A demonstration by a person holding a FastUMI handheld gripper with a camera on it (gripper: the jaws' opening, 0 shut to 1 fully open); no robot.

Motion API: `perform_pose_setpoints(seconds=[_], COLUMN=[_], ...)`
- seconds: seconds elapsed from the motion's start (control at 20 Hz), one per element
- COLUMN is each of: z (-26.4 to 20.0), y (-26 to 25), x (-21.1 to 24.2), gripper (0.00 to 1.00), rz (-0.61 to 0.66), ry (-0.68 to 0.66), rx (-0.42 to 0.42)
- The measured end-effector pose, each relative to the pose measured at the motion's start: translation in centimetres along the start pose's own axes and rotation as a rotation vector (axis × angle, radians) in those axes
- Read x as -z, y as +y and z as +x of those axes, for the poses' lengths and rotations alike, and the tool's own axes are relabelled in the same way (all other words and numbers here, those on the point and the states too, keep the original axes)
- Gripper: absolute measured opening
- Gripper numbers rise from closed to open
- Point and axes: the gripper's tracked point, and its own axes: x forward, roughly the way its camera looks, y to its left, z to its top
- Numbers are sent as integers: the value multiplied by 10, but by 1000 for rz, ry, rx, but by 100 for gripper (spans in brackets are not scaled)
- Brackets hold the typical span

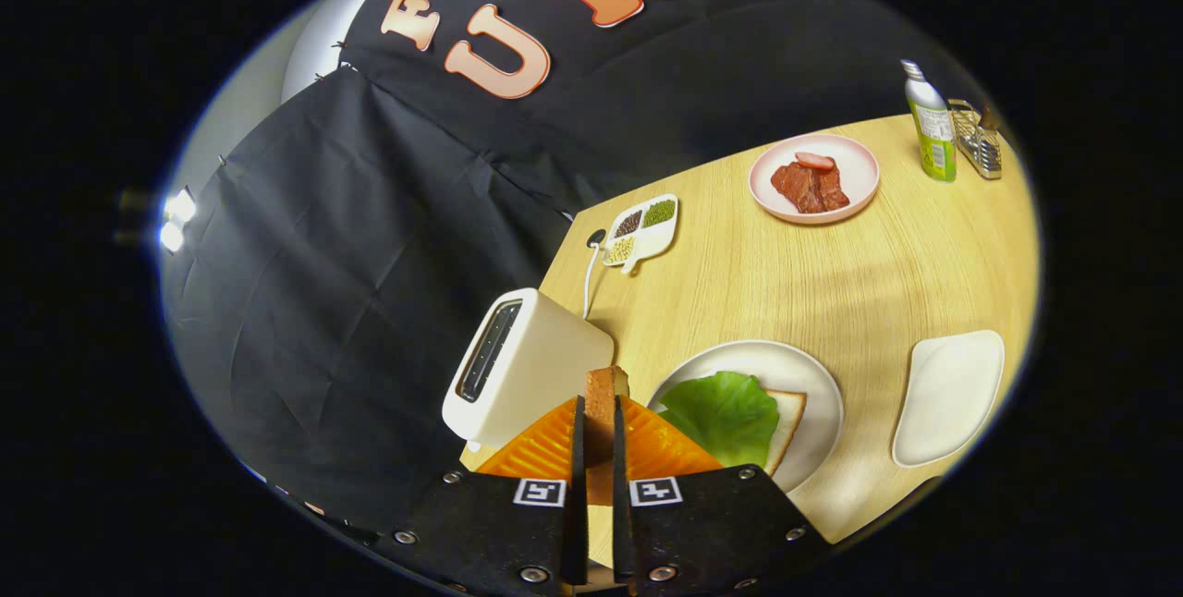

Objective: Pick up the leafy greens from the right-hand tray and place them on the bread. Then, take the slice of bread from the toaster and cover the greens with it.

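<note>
Bread slice [605, 412] is clamped edge-on between the fingers [599, 449], held above the near desk [786, 274] between the toaster [522, 366] on the left and the plate [813, 394] on the right. It looks light, stiff and crumbly, so grip by the crust edge, lightly. Target: the leafy greens [725, 412] already lie on the lower bread [787, 426]; the right-hand tray [947, 398] sits further right.
</note>
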Motion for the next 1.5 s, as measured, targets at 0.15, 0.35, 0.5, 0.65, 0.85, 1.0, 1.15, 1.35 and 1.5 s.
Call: perform_pose_setpoints(seconds=[0.15,0.35,0.5,0.65,0.85,1.0,1.15,1.35,1.5], z=[12,20,23,24,22,17,-1,-30,-65], y=[-21,-56,-82,-95,-114,-102,-97,-69,-49], x=[10,18,20,21,16,1,-20,-38,-62], gripper=[11,11,11,12,28,44,59,77,88], rz=[-13,20,25,6,-95,-110,-171,-262,-365], ry=[9,39,27,15,-31,-102,-194,-298,-435], rx=[10,33,76,102,210,191,226,238,279])
